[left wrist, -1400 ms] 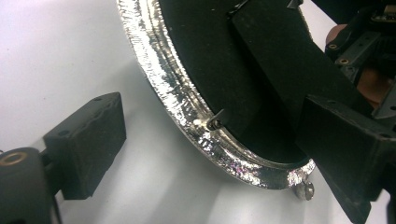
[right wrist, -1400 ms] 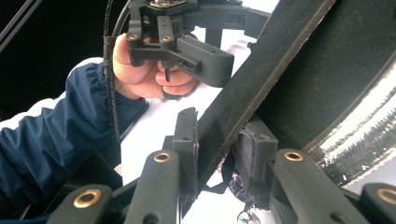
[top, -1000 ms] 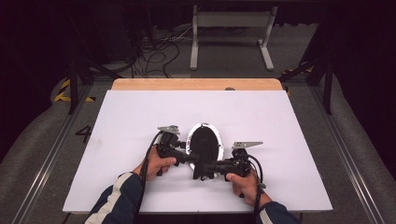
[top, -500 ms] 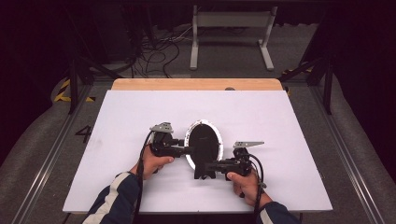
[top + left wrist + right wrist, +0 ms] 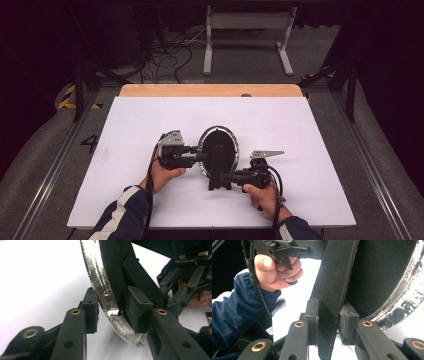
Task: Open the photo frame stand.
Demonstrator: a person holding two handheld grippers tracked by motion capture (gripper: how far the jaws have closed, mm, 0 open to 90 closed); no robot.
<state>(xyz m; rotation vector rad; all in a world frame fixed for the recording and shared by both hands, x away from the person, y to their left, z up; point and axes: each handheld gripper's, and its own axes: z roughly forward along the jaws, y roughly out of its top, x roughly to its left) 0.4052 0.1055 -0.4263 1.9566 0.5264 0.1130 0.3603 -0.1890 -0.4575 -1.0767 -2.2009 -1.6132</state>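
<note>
Surroundings: dark room, cables on the floor at 11 o'clock beyond the table, a grey metal frame at 12 o'clock.
Tabletop point(image 5: 300, 130): white sheet over a wooden board whose far edge shows bare.
Oval frame point(image 5: 218, 150): a standing mirror or picture frame, seen from its back; it is near the middle of the tabletop, slightly toward 6 o'clock, between the two grippers.
Long axis: runs from 6 to 12 o'clock in the high view, the oval standing up on its narrow end and tilted.
Facing: the black back panel faces the camera.
Look: worn silver rim, scuffed and flaking, around a matte black back; a flat black prop leg point(image 5: 218, 172) runs down the back to the sheet.
Left gripper point(image 5: 197, 158): at 9 o'clock of the frame; its fingers point(image 5: 138, 312) have just been closing and now pinch the silver rim, one pad on the back, the other at the front.
Right gripper point(image 5: 225, 177): at 5 o'clock of the frame; its fingers point(image 5: 312, 320) clamp the prop leg from both sides.
</note>
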